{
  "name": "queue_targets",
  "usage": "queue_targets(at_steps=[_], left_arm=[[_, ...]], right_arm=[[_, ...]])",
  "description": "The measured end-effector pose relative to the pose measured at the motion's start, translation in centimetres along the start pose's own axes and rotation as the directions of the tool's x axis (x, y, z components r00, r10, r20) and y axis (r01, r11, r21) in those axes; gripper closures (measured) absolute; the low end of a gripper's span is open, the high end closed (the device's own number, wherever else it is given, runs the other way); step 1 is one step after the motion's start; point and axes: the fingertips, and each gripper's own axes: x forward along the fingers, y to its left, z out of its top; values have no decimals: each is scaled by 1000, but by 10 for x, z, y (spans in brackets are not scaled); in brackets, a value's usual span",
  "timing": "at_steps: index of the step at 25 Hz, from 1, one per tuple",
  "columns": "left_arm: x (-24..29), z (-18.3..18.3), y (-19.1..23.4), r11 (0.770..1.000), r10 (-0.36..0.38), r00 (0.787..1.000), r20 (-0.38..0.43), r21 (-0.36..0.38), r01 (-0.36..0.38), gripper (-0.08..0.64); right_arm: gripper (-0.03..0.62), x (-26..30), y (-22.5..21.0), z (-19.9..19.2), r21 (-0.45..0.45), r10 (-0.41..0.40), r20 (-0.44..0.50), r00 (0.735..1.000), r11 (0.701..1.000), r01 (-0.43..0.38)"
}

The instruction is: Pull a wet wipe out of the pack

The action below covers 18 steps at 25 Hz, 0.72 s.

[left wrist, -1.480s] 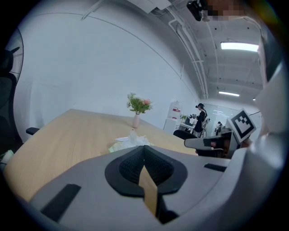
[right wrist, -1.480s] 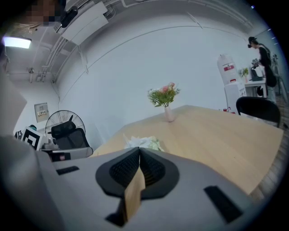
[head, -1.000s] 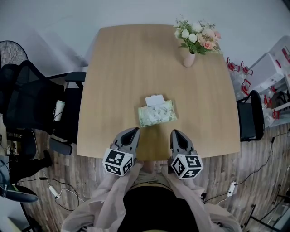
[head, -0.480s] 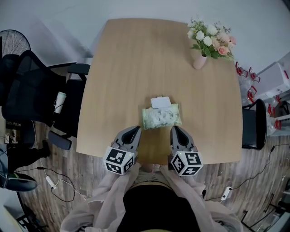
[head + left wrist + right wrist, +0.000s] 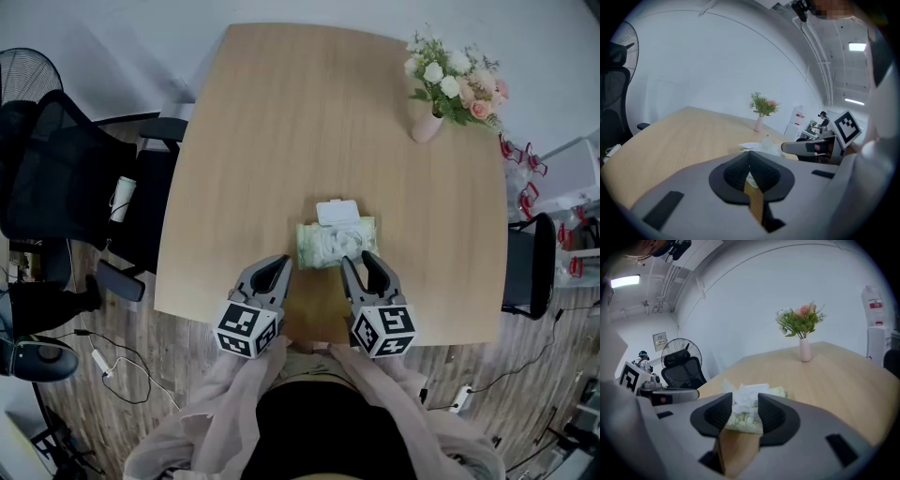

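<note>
Green wipe pack (image 5: 335, 241) sits near table edge (image 5: 199, 306); left tongs (image 5: 278, 266) closed, right tongs (image 5: 359, 262) opening before it.

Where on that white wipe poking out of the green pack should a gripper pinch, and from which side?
Pinch the raised tuft of the crumpled white wipe, which stands above the pale green pack. Come from above on the near side, where the right gripper is, jaws opening with nothing between them; the flipped-open white lid probably hinders the far side.
</note>
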Motion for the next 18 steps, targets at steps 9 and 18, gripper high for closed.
queue_targets(at_steps=[9, 18], left_arm=[[7, -8, 5, 999, 24, 1000, -10, -31, -24, 551], [9, -6, 13, 998, 52, 999, 3, -48, -52, 551]], right_arm=[[407, 19, 4, -6, -37, 50, -57, 997, 998, -52], [431, 34, 5, -8, -101, 69, -85, 994, 992, -77]])
